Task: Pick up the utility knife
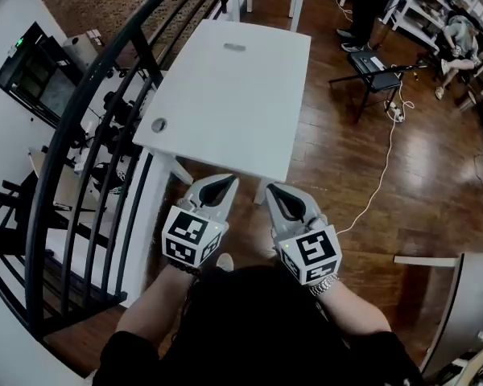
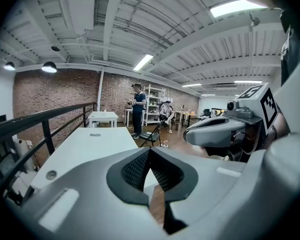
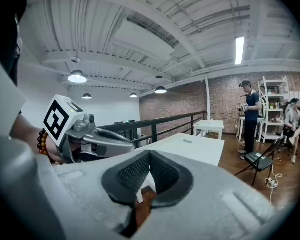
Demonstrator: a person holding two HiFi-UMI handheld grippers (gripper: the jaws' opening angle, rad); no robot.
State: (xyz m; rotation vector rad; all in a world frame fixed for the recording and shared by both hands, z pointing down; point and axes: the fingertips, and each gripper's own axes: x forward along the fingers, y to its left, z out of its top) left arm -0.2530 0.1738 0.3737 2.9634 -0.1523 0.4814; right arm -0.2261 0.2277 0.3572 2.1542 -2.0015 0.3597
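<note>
Two closed, empty grippers (image 1: 224, 183) (image 1: 278, 193)

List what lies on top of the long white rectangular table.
Far end: a small flat grey object, probably the utility knife. Left edge: a round grey cap. Almost the whole tabletop shows uncovered.

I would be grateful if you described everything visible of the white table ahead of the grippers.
The table is white and rectangular, with a smooth matte top. A round grey grommet sits near its near-left corner; a small grey thing, likely the utility knife, lies flat near the far end. White legs show under the near edge. It stands on a wood floor beside a black railing. The left gripper and right gripper, both shut, hover just short of it.
</note>
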